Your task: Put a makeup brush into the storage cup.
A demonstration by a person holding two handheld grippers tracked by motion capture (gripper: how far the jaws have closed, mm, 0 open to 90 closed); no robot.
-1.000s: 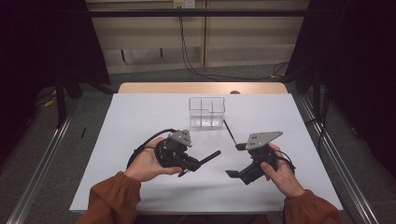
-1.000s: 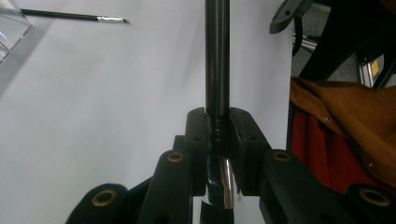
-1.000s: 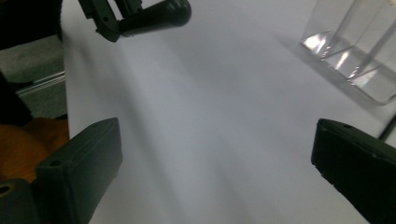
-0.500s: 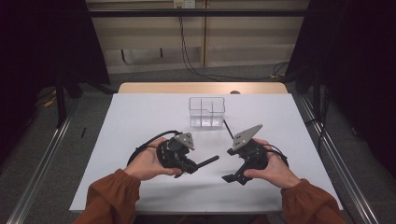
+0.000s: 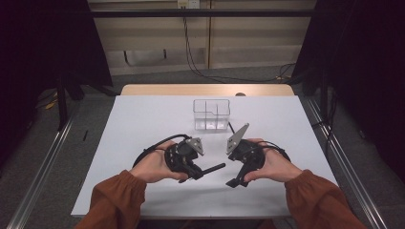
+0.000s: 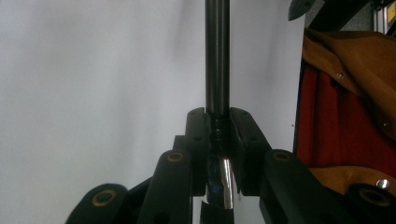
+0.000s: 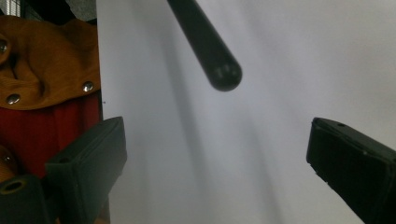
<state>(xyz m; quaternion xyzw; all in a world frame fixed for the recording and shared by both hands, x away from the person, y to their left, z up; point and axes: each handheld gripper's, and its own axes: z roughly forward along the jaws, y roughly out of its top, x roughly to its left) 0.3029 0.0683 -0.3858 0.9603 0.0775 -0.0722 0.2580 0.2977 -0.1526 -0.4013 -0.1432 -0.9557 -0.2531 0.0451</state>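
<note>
Left gripper (image 5: 191, 164): fingers (image 6: 198, 140) clamped on a black pen (image 6: 217, 60), held above the white desk (image 5: 143, 119), its free end pointing toward the right gripper (image 5: 234, 182). Right gripper: fingers (image 7: 88, 158) spread wide, holding nothing, the pen tip just ahead of them. Clear compartment box (image 5: 211, 114) stands behind, well apart.

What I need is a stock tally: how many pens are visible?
2. One pen sits clamped in the left gripper; the other pen lies beside the clear box. More may be hidden.
</note>
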